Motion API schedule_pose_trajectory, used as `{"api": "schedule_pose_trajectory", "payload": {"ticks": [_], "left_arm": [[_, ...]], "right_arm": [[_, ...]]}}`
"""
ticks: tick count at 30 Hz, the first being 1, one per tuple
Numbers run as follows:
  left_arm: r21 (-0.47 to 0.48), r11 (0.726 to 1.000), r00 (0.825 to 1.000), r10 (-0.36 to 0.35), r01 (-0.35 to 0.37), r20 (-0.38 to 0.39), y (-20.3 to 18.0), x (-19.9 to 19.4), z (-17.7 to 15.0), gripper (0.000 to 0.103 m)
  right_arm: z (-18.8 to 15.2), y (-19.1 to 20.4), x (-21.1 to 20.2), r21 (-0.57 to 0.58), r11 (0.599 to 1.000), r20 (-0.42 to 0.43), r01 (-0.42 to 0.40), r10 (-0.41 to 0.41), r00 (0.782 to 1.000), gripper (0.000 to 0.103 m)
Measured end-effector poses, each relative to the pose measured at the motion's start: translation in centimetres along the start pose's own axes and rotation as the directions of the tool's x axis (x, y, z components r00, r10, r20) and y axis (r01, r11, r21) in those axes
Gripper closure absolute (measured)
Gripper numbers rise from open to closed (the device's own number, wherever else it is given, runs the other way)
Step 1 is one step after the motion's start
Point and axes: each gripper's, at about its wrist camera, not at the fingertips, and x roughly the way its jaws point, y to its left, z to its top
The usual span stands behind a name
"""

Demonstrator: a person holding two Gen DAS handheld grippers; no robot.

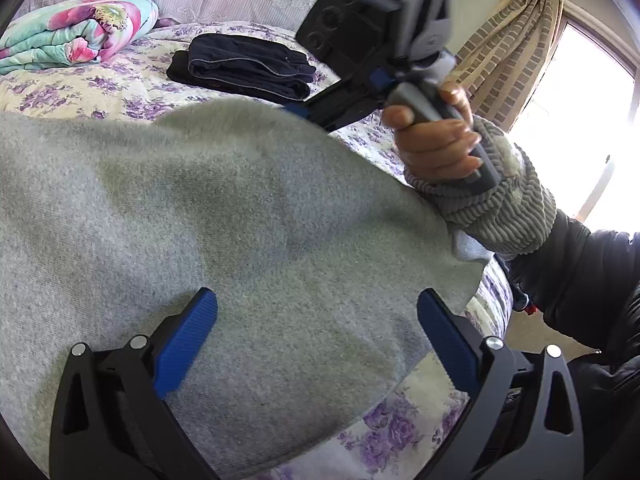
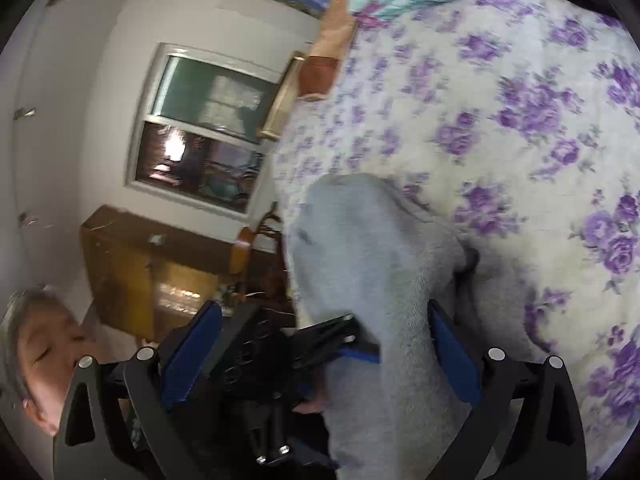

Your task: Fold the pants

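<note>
A pair of soft grey fleece pants (image 1: pixel 208 216) lies spread across a bed covered in a cream quilt printed with purple roses (image 1: pixel 400 424), filling the left wrist view from nine o'clock to about four o'clock, its rounded edge ending just short of the bed's side. The left claw (image 1: pixel 316 332) stands released above the cloth, its blue ribbed fingers (image 1: pixel 188 340) wide apart and gripping nothing. The right claw (image 2: pixel 324 348) is likewise spread, with a ridge of the grey fabric rising between its fingers toward twelve o'clock; whether the pads actually touch the cloth cannot be told. In the left view the person's right hand (image 1: pixel 436 140), in a ribbed grey cuff, holds that tool's handle at two o'clock, above the garment's far edge. The step in hand appears to be taking hold for a fold, and it would go best if each claw closes on a full thickness of fabric near an edge or corner, not on the loose top layer, so both layers travel together. The two grips should sit level with each other and lift evenly, carrying the cloth over in one sweep and laying it edge to edge before release. A folded stack of dark navy clothing (image 1: pixel 248 64) at eleven o'clock and a floral turquoise-and-pink comforter (image 1: pixel 76 28) at ten o'clock lie well apart from the work.
</note>
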Motion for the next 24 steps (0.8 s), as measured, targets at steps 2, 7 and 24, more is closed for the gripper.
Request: {"api": "schedule_pose_trajectory", "payload": {"ticks": [2, 7, 24], "left_arm": [[-0.002, 1.000, 1.000, -0.005, 0.005, 0.003, 0.0, 0.0, 0.0, 0.005], [-0.004, 1.000, 1.000, -0.013, 0.013, 0.007, -0.1, -0.1, -0.1, 0.005], [-0.018, 0.999, 0.999, -0.036, 0.036, 0.015, 0.3, -0.2, 0.1, 0.005]], "right_arm": [[0.4, -1.8, 1.5, 0.073, 0.991, -0.063, 0.110, -0.105, 0.992, 0.003], [-0.9, -0.7, 1.8, 0.010, 0.998, -0.101, 0.054, -0.053, 0.994, 0.003], [2.1, -5.8, -0.4, 0.209, 0.947, 0.257, -0.243, 0.187, 0.948, 0.004]]}}
